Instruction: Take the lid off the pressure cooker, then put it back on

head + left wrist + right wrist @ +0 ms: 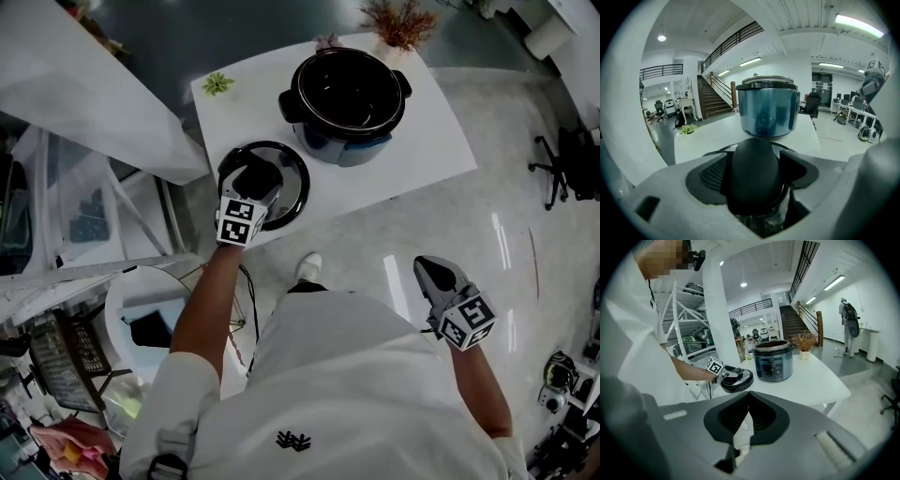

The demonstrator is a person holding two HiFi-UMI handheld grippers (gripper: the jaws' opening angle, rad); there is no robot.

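The pressure cooker [349, 98] stands open, without its lid, at the back of the white table [427, 141]. It also fills the middle of the left gripper view as a blue pot [768, 110]. Its black lid [289, 187] is at the table's front-left corner. My left gripper [251, 183] is shut on the lid's black handle [754, 168]. Whether the lid rests on the table or hangs just above it, I cannot tell. My right gripper [434, 274] hangs low at my right side, away from the table, shut and empty [749, 397].
A small green plant [217, 83] and a vase of dried stems [401, 23] stand along the table's far edge. A metal rack [56, 244] is to the left, and an office chair [562, 164] at the far right.
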